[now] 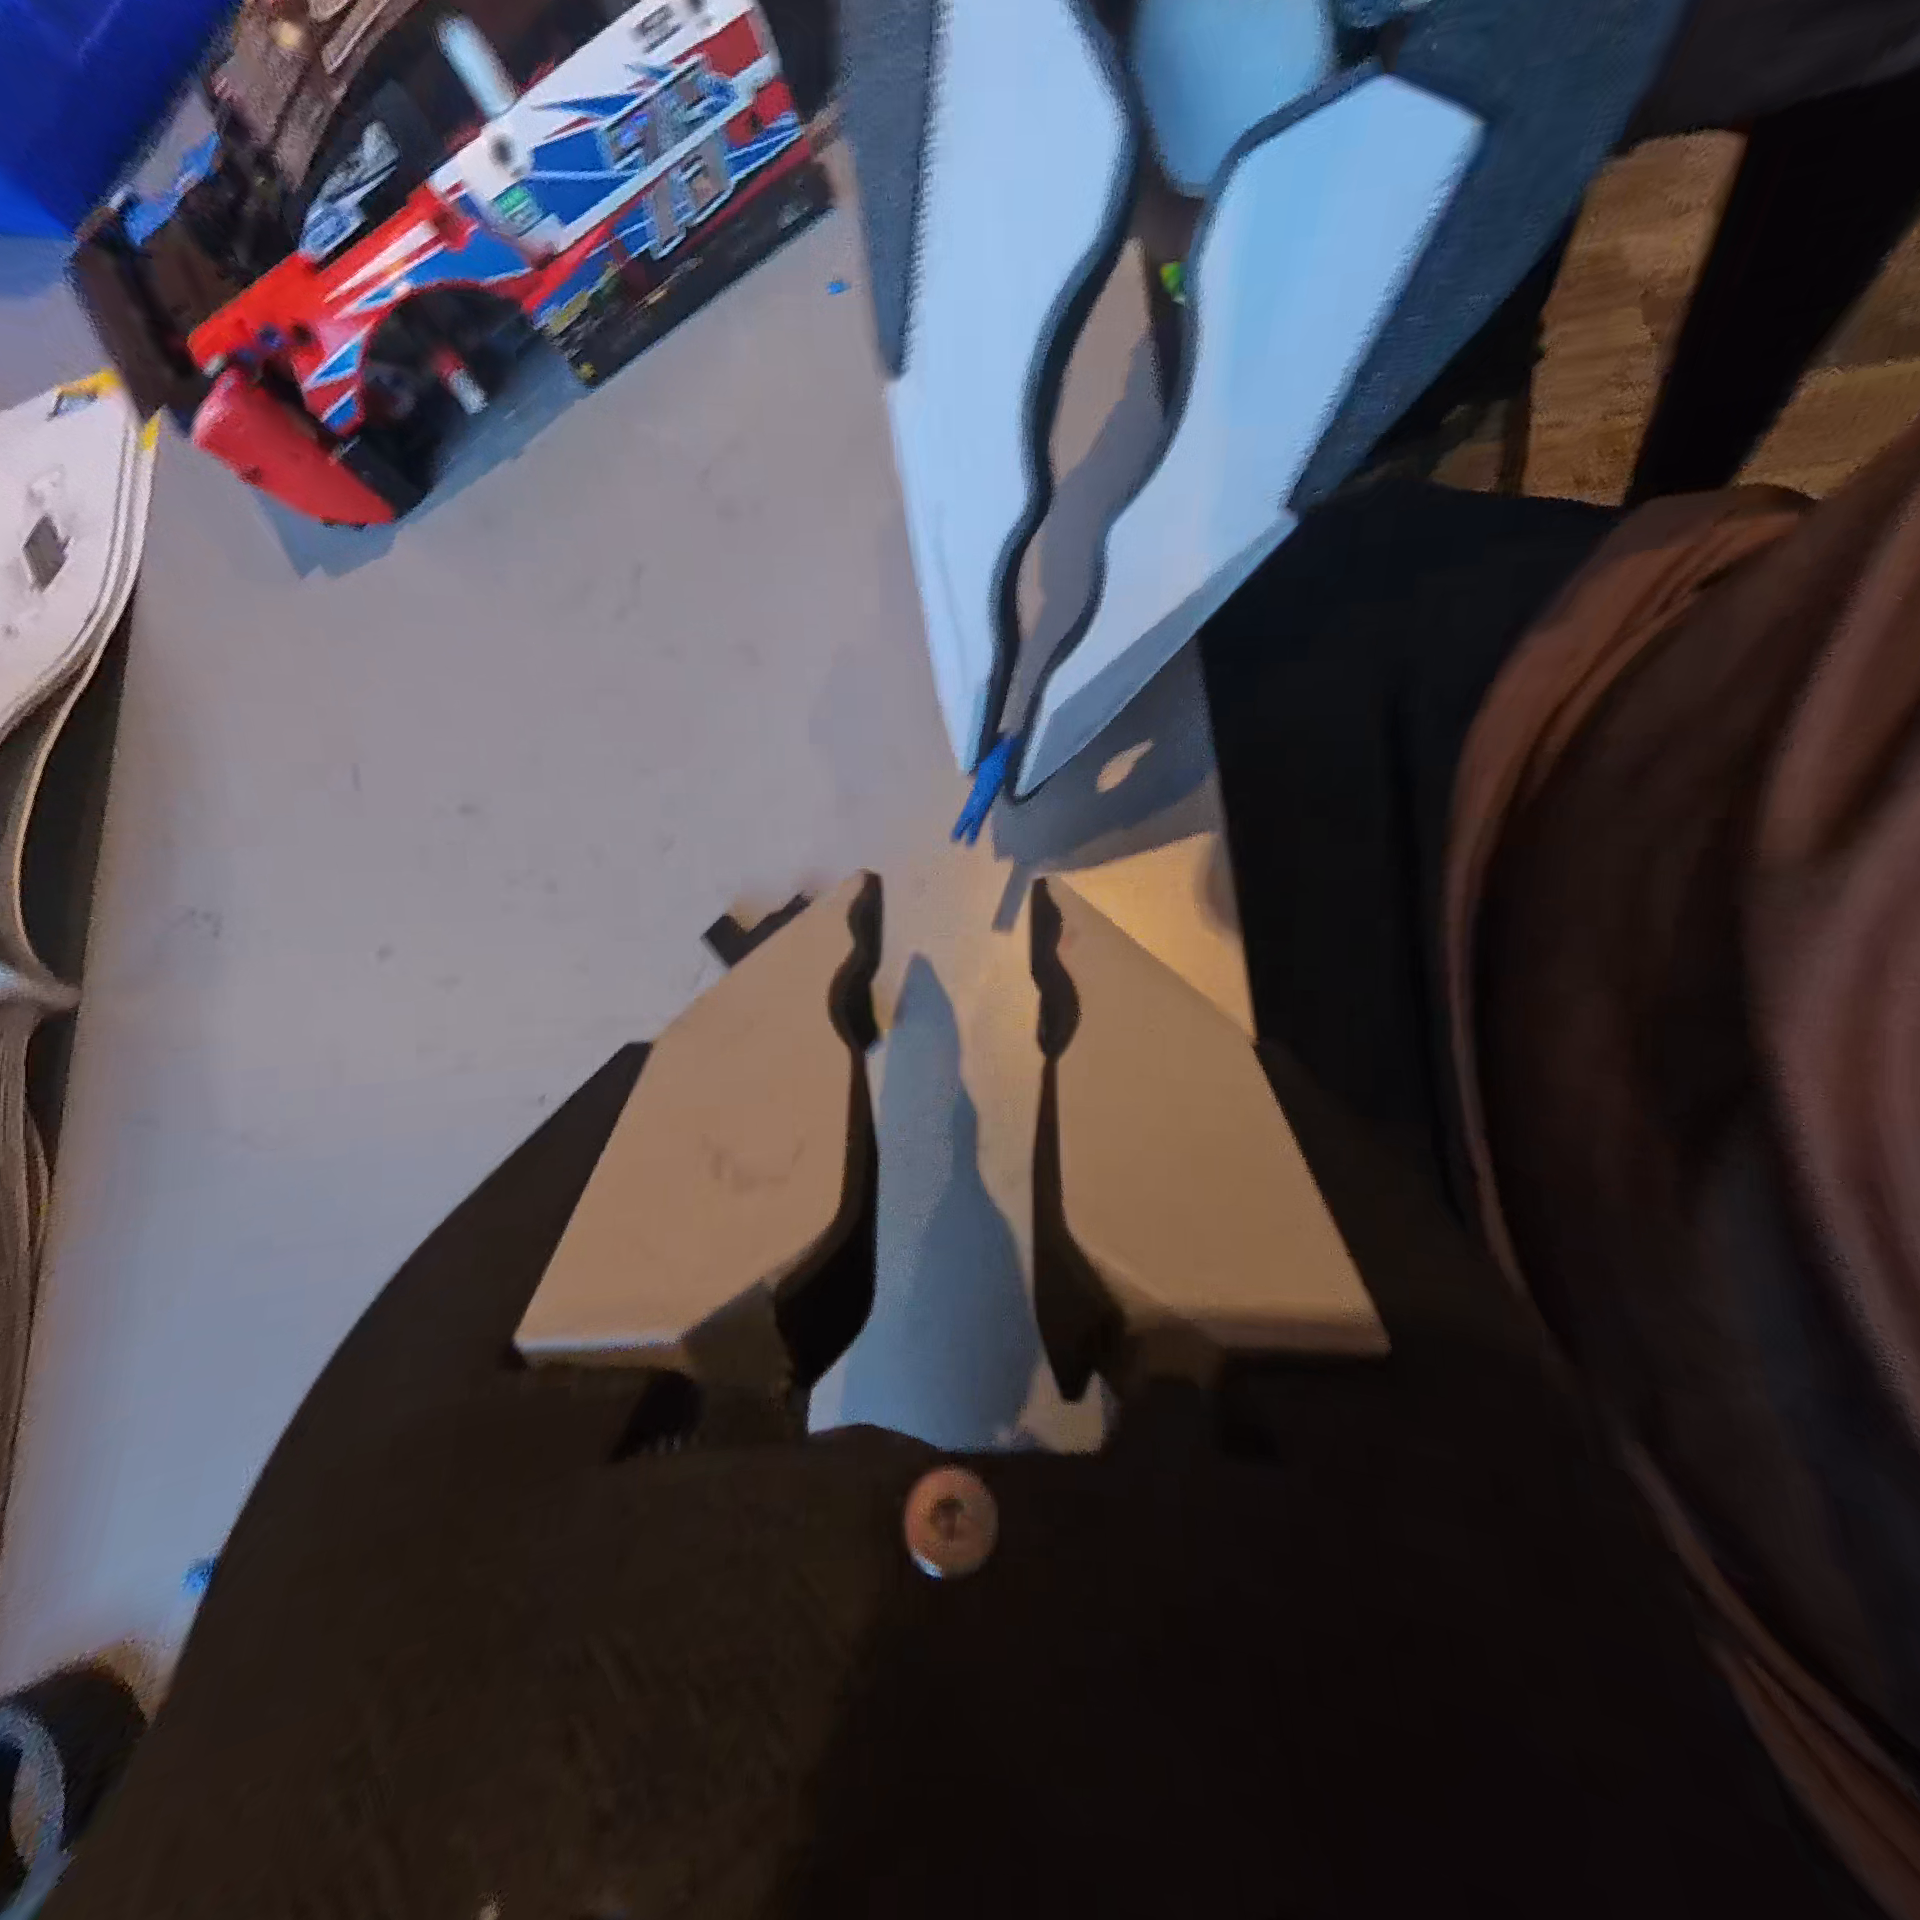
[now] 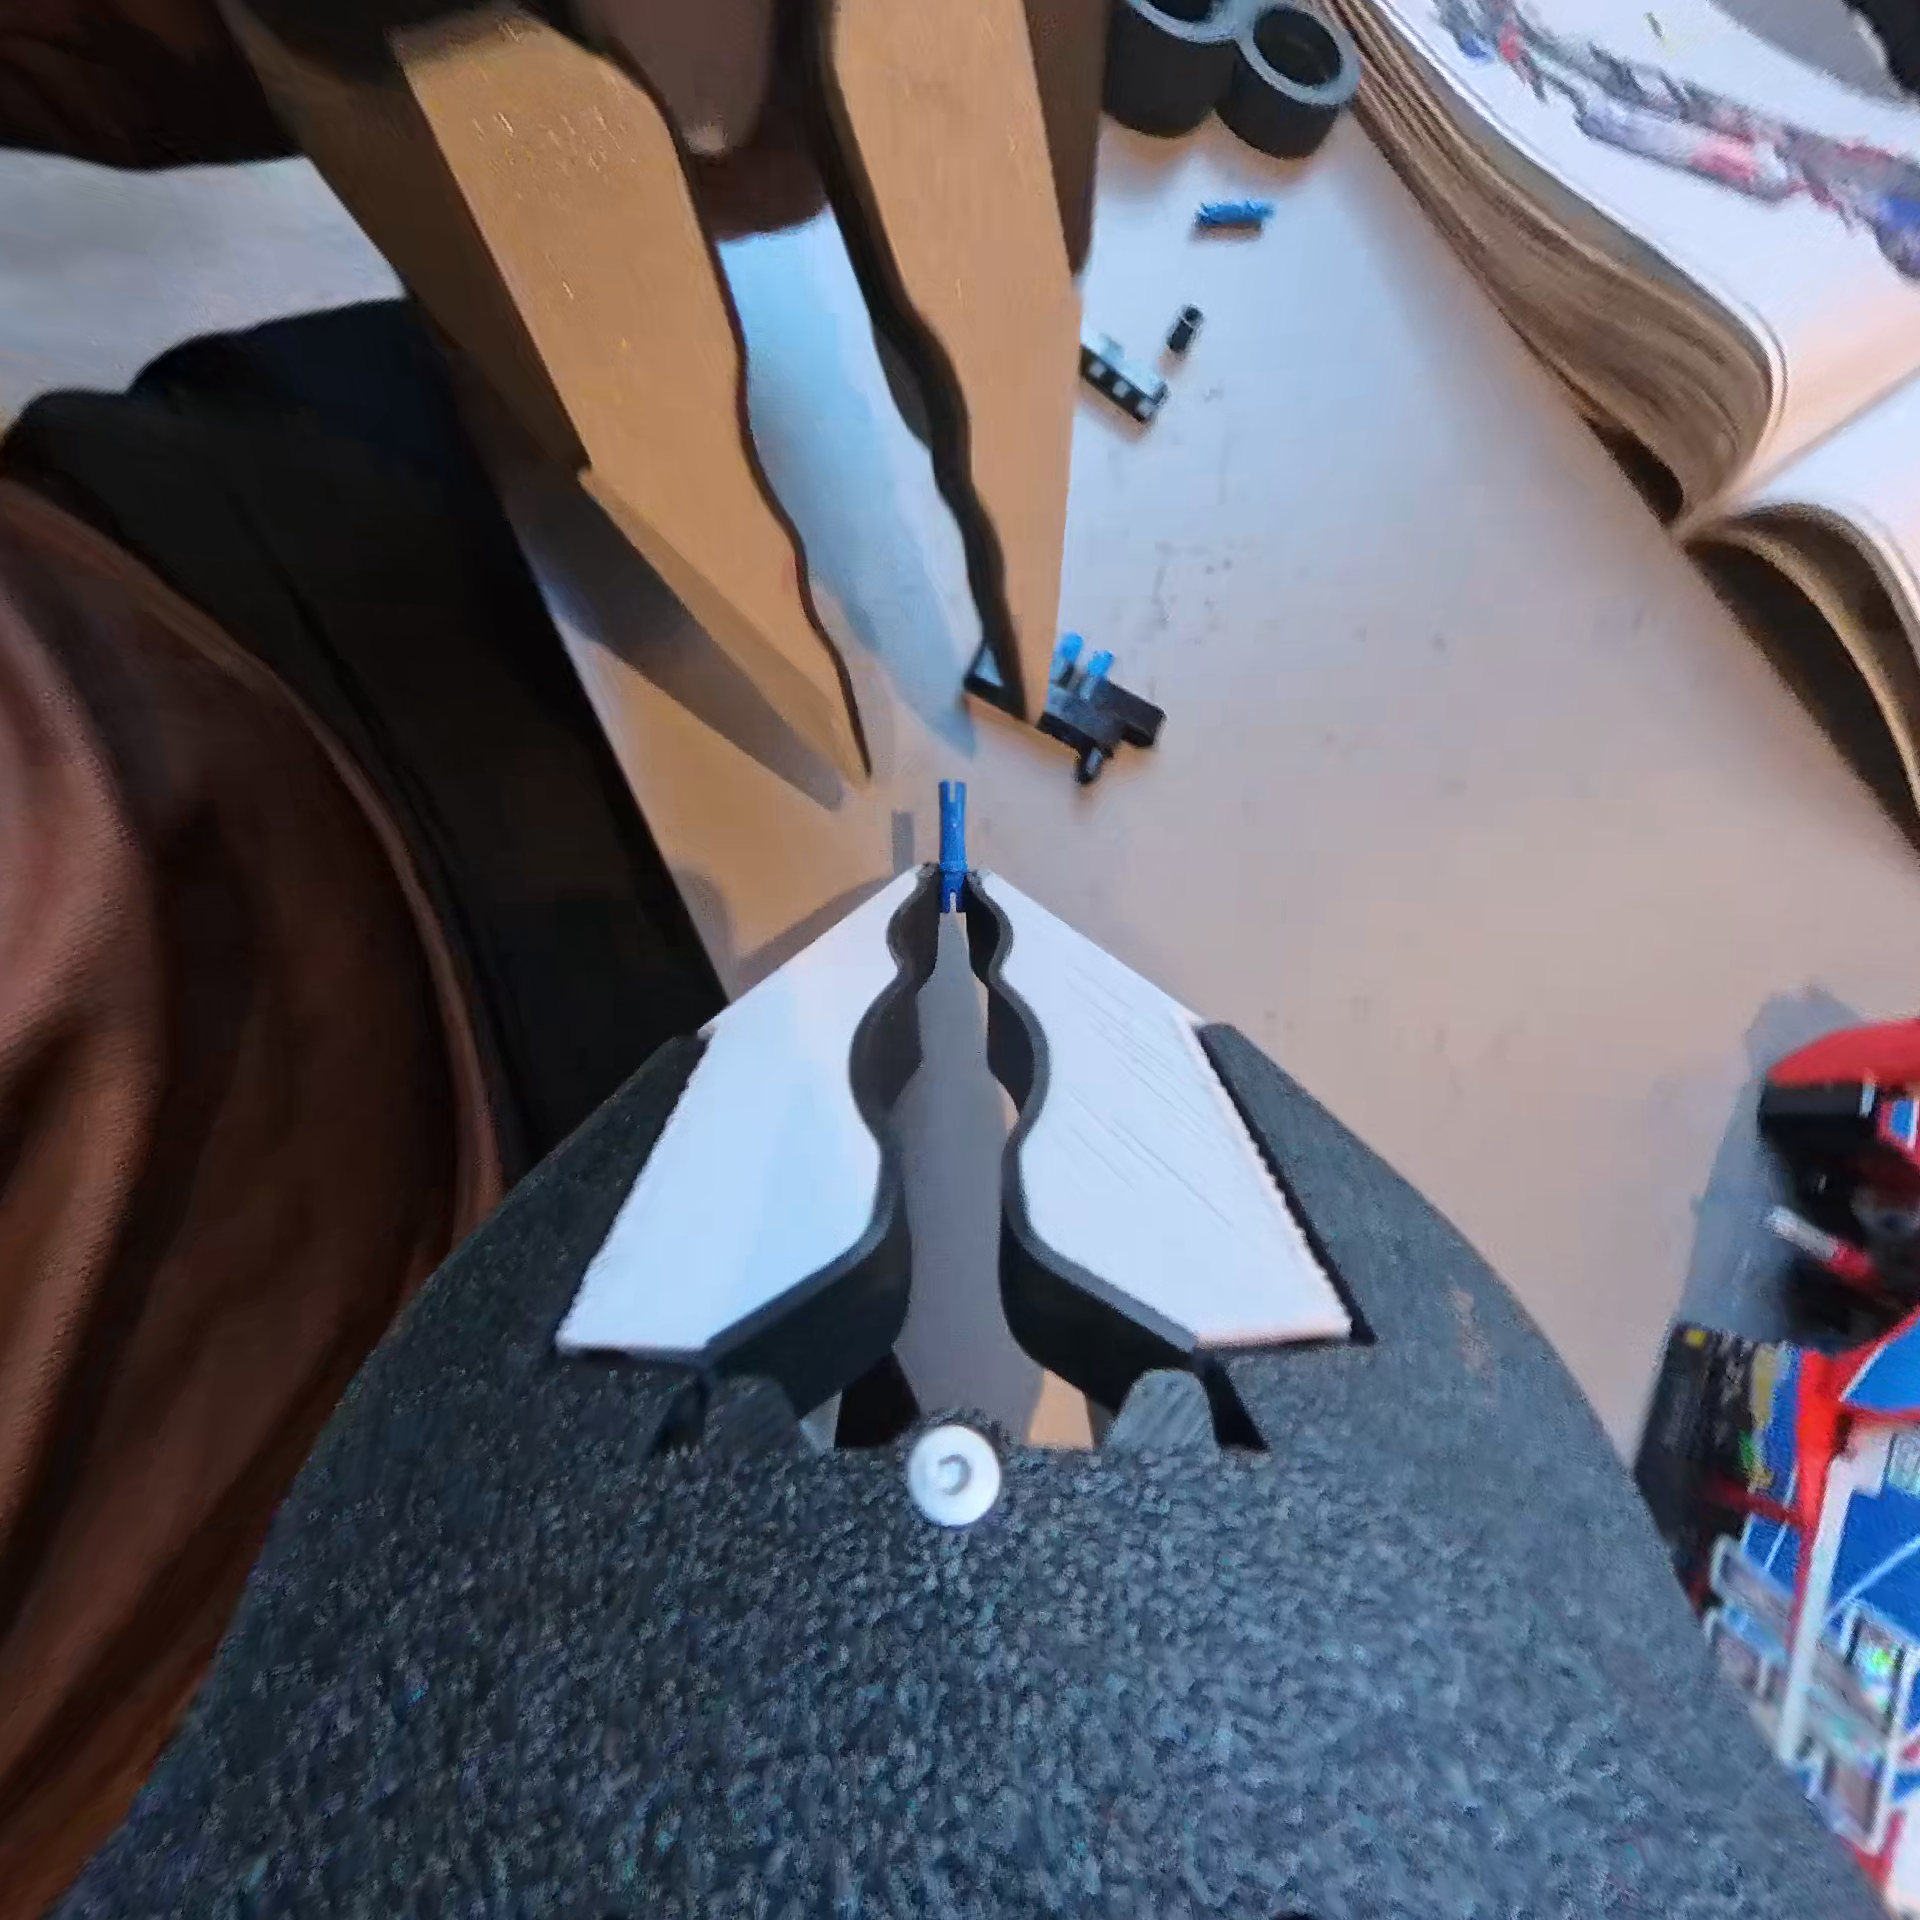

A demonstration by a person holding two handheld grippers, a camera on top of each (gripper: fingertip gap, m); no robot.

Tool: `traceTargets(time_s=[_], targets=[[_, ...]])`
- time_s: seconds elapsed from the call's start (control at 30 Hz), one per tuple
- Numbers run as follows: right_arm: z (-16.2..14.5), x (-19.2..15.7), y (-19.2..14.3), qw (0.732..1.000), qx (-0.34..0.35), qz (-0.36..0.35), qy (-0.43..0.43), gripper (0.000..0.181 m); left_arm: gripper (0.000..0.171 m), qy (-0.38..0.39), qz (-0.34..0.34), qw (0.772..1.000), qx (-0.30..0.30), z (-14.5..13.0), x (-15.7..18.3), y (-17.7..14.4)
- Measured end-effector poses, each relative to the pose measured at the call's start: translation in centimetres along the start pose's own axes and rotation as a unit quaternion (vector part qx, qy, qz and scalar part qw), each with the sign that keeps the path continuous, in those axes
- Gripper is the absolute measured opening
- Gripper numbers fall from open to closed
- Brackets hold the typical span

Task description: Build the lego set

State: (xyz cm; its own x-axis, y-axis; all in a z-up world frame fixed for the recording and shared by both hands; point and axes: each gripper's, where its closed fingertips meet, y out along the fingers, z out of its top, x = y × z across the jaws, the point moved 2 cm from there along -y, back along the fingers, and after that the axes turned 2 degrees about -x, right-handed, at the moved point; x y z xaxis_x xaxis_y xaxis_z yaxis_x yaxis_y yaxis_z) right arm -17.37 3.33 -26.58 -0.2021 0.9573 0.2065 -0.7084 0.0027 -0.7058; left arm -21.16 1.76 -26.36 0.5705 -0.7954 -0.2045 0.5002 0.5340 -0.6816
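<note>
My right gripper (image 2: 951, 878) is shut on a small blue pin (image 2: 951, 847) that sticks out past its white fingertips. It also shows in the left wrist view (image 1: 997, 774), coming in from the top with the blue pin (image 1: 982, 800) at its tips. My left gripper (image 1: 954, 894) is open and empty, tips just short of the pin. In the right wrist view its tan fingers (image 2: 935, 743) hang open above the table. A black piece with two blue pins (image 2: 1101, 712) lies beside one of its tips. The red, white and blue car model (image 1: 488, 249) stands at the far left.
An open instruction book (image 2: 1662, 239) lies at the right. Two black tyres (image 2: 1236, 62), a loose blue pin (image 2: 1231, 213) and small black parts (image 2: 1127, 379) lie on the white table (image 2: 1403, 831). The car (image 2: 1849, 1351) is at the lower right. A person's brown garment (image 1: 1683, 1039) is close by. Only a small space, under 4 cm, lies between the two pairs of fingers.
</note>
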Motion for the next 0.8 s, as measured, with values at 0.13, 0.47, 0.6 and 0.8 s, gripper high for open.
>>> traceTargets(time_s=[0.13,0.47,0.6,0.8], targets=[[-1.1,1.1,-0.7,0.994,0.010,-0.002,0.106,0.005,0.037,-0.109,0.042,0.992,-0.041,-1.8,-3.6,-0.6],[-3.7,-0.8,-3.4,0.975,0.031,-0.033,0.218,0.004,0.026,-0.141,-0.019,0.983,-0.119,-2.4,-3.4,1.8],[-4.3,-2.0,-4.8,0.974,0.043,-0.073,0.208,0.004,0.026,-0.121,-0.037,0.985,-0.118,-1.6,-2.7,2.5],[-4.2,-1.3,-4.1,0.974,0.022,-0.082,0.211,0.004,0.026,-0.113,-0.047,0.989,-0.083,0.0,-1.2,3.6]])
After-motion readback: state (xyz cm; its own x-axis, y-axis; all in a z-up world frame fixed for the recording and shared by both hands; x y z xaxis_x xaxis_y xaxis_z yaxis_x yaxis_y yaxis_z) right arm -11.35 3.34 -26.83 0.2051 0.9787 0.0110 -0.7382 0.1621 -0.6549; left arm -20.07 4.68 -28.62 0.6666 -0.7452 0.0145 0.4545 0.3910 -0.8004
